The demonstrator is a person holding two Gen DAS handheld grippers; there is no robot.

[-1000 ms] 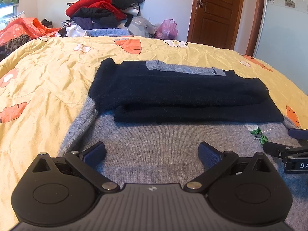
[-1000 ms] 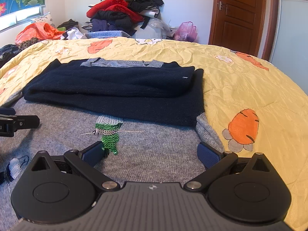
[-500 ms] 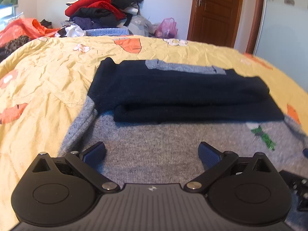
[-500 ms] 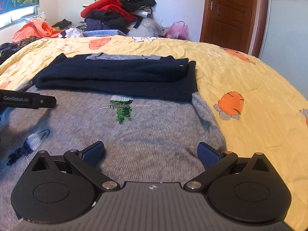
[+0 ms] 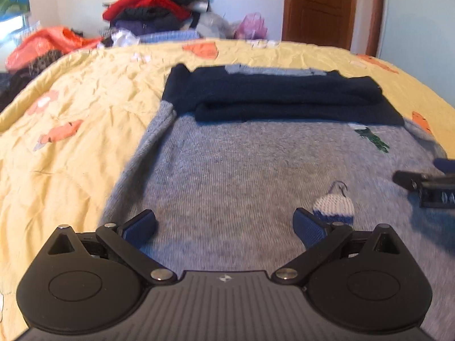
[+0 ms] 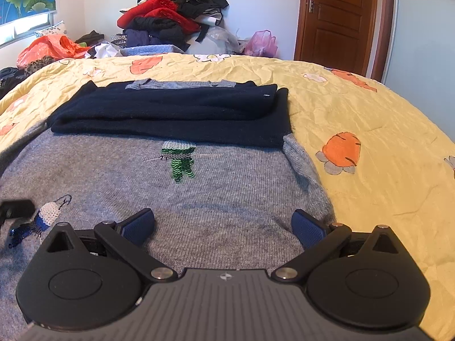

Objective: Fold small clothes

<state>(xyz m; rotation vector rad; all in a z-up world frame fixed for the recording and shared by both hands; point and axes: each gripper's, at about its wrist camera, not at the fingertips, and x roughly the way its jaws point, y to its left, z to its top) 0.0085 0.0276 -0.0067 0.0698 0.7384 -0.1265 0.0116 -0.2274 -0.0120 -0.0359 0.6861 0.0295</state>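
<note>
While both jaws gape empty over the grey sweater (image 5: 241, 176) | left gripper (image 5: 224, 224), right gripper (image 6: 223, 223) | risk: shallow pinch drops hem, navy sleeves (image 6: 176, 108) unfold.

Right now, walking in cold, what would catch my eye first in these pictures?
Probably the grey knitted sweater spread across the yellow bedspread, its navy sleeves folded in a band over the far part. Next, the green sequin figure stitched at its middle and a blue-and-white one nearer the cameras. Both open grippers, left and right, hover over the near hem, and a heap of clothes rises against the far wall.
</note>
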